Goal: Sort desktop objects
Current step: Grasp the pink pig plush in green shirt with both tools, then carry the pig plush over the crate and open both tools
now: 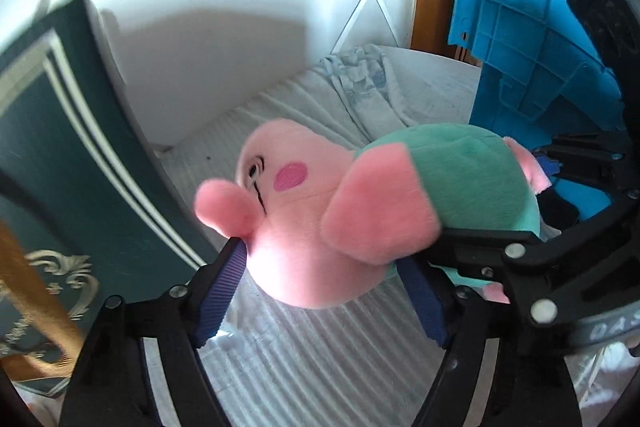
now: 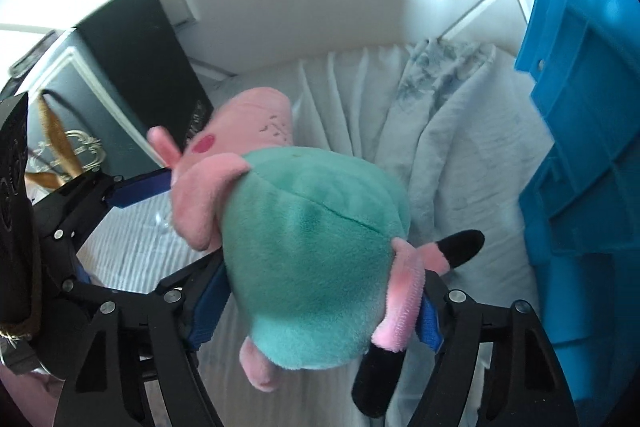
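Plush pig toy [image 1: 320, 211] in pink/green is clamped at head by left hand-held gripper [image 1: 320, 291] and at rump by right hand-held gripper [image 2: 316, 311], carried above striped cloth [image 1: 304, 359] beside blue crate [image 2: 588, 147], not yet deposited; crate interior and other items unseen.

My claw's blue pads [image 1: 224, 291] look ribbed and rubbery on matt black plastic arms. The toy pig [image 2: 312, 267] is soft, fuzzy plush. At right, the crate [image 2: 580, 147] is smooth blue plastic; beneath lies ribbed white cloth [image 1: 304, 355].
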The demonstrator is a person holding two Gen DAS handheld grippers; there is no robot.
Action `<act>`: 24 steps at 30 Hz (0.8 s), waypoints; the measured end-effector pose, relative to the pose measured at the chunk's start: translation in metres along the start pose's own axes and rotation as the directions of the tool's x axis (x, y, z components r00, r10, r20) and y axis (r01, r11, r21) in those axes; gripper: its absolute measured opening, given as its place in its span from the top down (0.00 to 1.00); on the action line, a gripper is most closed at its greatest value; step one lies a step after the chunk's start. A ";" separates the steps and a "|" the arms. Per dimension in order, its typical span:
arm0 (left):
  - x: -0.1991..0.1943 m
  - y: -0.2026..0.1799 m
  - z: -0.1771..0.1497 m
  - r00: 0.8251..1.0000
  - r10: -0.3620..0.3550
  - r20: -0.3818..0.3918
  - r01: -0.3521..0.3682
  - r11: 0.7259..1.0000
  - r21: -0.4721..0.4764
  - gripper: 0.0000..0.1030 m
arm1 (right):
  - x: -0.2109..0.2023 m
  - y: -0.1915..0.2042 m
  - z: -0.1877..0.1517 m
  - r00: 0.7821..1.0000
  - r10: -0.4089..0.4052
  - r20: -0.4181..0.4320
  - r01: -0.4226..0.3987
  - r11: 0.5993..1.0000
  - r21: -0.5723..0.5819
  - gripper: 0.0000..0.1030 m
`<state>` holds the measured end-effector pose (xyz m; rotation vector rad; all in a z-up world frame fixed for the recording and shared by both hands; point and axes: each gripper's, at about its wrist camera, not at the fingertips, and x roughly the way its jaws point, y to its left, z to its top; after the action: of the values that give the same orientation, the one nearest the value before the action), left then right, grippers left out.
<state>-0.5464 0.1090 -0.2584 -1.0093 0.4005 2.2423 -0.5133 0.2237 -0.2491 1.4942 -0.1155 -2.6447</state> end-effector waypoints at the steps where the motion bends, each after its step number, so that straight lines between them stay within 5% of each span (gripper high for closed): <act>1: -0.005 -0.001 0.001 1.000 -0.001 0.004 0.001 1.000 -0.002 0.25 | -0.006 0.003 -0.001 1.000 0.002 0.007 -0.002 1.000 -0.009 0.27; 15: -0.138 -0.025 0.004 0.991 0.044 0.124 -0.040 0.999 -0.038 0.25 | -0.123 0.042 -0.012 0.993 0.066 0.103 -0.061 0.997 -0.047 0.32; 24: -0.274 -0.071 0.042 0.946 0.085 0.313 -0.085 0.996 -0.014 0.25 | -0.268 0.062 -0.027 0.954 0.071 0.292 -0.047 0.995 -0.088 0.32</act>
<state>-0.3855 0.0660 -0.0262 -0.6279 0.3082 2.4288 -0.3498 0.1960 -0.0280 1.0469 -0.0742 -2.7688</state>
